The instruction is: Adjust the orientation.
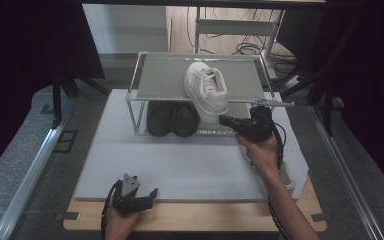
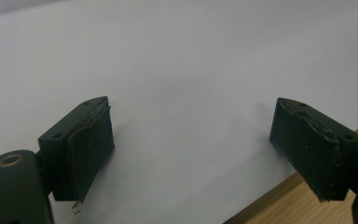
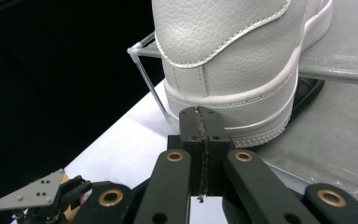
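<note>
Right hand-held gripper [image 1: 223,120], one white sneaker [image 1: 207,89], two dark shoes [image 1: 172,119]

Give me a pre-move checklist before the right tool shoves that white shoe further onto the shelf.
1. Right tool shut, tip against the heel: ok.
2. White shoe fully on the top shelf: not ok, heel hangs over the front edge.
3. Shelf space behind the shoe free: ok.
4. Left tool open, parked at the near table edge: ok.
5. Dark shoes below out of the way: ok.
6. Rack steadiness: cannot tell.
</note>
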`<control>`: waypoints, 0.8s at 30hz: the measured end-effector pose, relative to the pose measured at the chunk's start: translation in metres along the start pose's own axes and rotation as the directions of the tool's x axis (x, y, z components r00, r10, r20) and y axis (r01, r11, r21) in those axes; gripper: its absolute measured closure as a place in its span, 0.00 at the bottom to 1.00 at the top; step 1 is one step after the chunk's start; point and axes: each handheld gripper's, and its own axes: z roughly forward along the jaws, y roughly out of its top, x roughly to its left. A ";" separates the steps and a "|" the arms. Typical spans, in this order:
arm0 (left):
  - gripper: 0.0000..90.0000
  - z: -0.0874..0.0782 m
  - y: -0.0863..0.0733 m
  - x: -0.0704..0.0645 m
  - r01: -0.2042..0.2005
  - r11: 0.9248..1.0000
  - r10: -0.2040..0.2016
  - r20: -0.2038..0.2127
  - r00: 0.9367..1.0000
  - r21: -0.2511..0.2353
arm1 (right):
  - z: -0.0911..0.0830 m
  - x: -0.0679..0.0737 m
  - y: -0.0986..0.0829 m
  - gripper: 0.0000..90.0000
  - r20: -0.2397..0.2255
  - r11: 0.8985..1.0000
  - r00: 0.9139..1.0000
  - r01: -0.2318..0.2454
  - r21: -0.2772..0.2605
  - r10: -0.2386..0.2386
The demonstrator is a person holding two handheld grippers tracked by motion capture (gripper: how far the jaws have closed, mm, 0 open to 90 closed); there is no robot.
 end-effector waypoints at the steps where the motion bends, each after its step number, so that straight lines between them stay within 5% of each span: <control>1: 0.15 0.000 0.000 0.000 0.001 1.000 -0.001 0.000 1.000 0.000 | 0.000 0.000 0.000 1.00 0.000 1.000 1.000 0.003 0.000 -0.003; 24: 0.15 0.000 0.000 0.000 0.002 1.000 -0.002 0.001 1.000 -0.002 | 0.043 -0.003 0.013 1.00 -0.001 1.000 1.000 -0.022 0.005 0.022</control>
